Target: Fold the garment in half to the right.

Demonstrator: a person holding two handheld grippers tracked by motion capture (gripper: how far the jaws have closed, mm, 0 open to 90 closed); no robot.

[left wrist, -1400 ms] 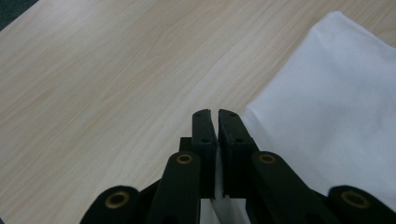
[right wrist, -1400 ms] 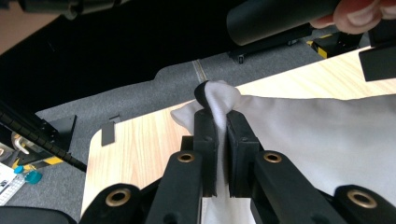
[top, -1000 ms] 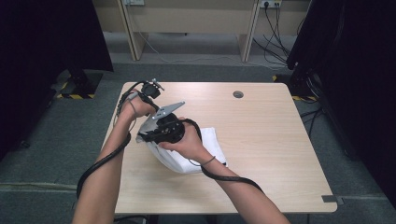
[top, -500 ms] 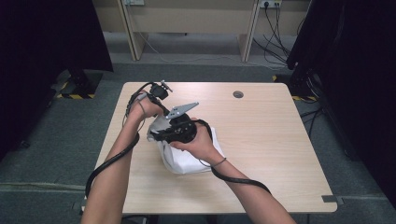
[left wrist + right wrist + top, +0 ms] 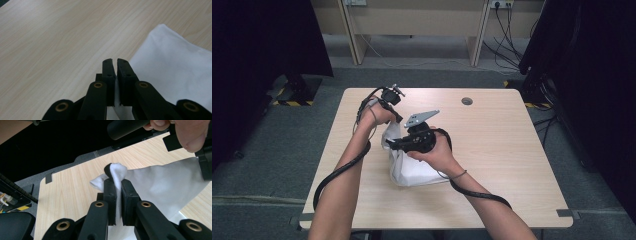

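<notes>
The table (image 5: pixel 512 165) has a light wood top with rounded corners. Near its far edge there is a small round grey cap (image 5: pixel 467 101) set into the top. A dark bracket (image 5: pixel 564 213) sits at the near right corner, and another one (image 5: pixel 294 220) at the near left corner. The floor (image 5: pixel 277 165) around the table is grey carpet. Behind the table stands a pale wooden bench (image 5: pixel 412 25), and cables (image 5: pixel 502 30) hang and lie on the floor under it. Dark curtains (image 5: pixel 262 45) close both sides of the scene. At the left, a strip of yellow and black tape (image 5: pixel 292 103) marks the floor beside a dark stand base (image 5: pixel 299 89).
</notes>
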